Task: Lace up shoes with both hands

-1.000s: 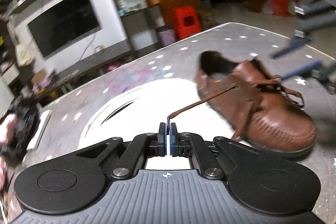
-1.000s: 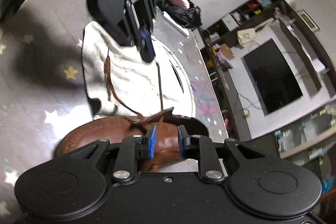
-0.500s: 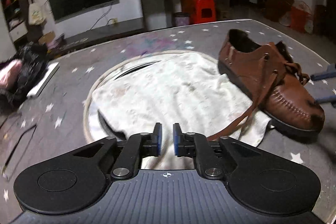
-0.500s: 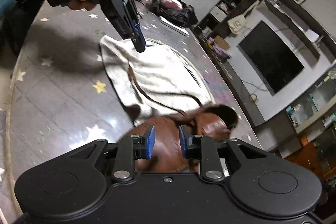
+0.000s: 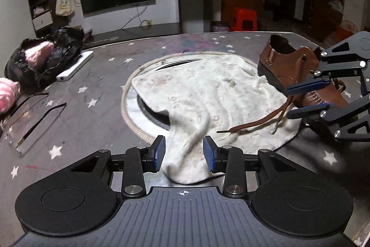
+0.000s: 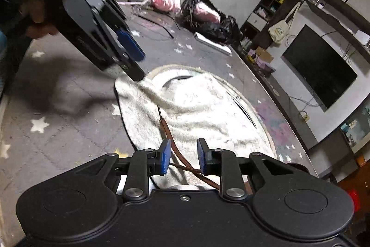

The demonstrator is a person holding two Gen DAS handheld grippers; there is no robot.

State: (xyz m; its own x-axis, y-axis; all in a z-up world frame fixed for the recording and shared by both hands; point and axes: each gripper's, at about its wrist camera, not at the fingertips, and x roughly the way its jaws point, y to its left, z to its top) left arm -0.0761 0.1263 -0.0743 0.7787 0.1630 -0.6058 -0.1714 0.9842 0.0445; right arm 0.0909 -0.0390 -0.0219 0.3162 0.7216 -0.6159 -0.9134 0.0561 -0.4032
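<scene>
A brown leather shoe stands at the right of the starry table, its side on a white towel. One brown lace trails loose from it across the towel. My left gripper is open just above the towel's near fold, holding nothing. My right gripper hovers open beside the shoe's toe. In the right wrist view the lace passes between the open fingers of the right gripper without being pinched. A hand holds the left gripper over the towel corner.
A black bag with pink yarn and a flat white box lie at the far left. A clear frame sits at the left edge. A rope-rimmed round inset lies under the towel. TV and shelves stand behind.
My left gripper let go of the lace end, opened and drew back low over the towel. The lace fell slack. The right gripper opened wider and pulled back from the shoe.
</scene>
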